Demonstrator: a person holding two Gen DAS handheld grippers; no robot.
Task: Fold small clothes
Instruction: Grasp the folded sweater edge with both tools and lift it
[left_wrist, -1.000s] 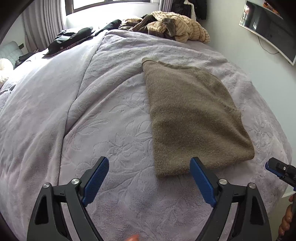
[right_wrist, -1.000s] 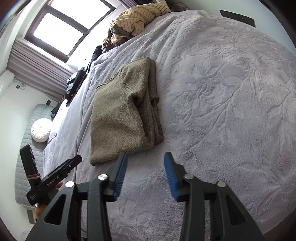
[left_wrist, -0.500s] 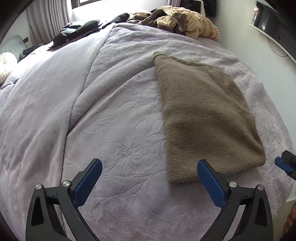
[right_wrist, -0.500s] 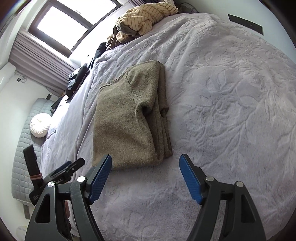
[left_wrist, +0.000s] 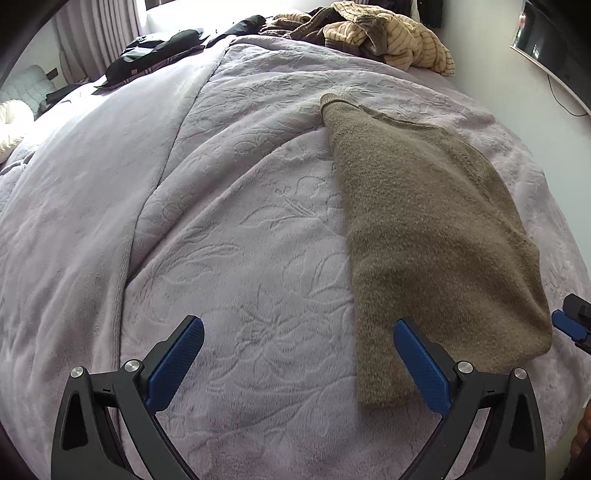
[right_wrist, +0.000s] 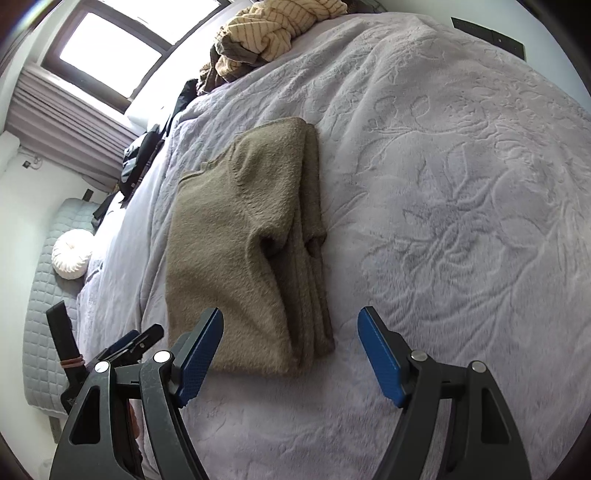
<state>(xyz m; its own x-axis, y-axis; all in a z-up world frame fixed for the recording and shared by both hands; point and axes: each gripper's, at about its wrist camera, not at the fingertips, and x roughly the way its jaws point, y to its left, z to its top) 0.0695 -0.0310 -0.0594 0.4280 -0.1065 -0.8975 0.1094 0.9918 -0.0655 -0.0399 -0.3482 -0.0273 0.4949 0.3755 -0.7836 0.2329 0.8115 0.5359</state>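
A folded olive-brown sweater (left_wrist: 424, 236) lies flat on the lilac embossed bedspread (left_wrist: 240, 240), filling the 2 to 4 o'clock part of the left wrist view and sitting just left of centre, around 9 to 11 o'clock, in the right wrist view (right_wrist: 243, 251). The left gripper (left_wrist: 299, 362) is spread wide with nothing between its blue pads; its right-side pad now overlaps the sweater's near corner at 5 o'clock, whereas a second ago that corner sat between the pads and higher in the frame, so the garment has drifted right and looms larger. The right gripper (right_wrist: 291, 358) has its jaws standing wide apart and empty; a second earlier they were close together, and they widened half a second ago. The sweater's near edge now sits just above its pads, nearer than before. A heap of striped tan clothes (left_wrist: 388, 40) rests at the far end of the bed at 12 o'clock, with dark clothes (left_wrist: 159, 51) at 11 o'clock.
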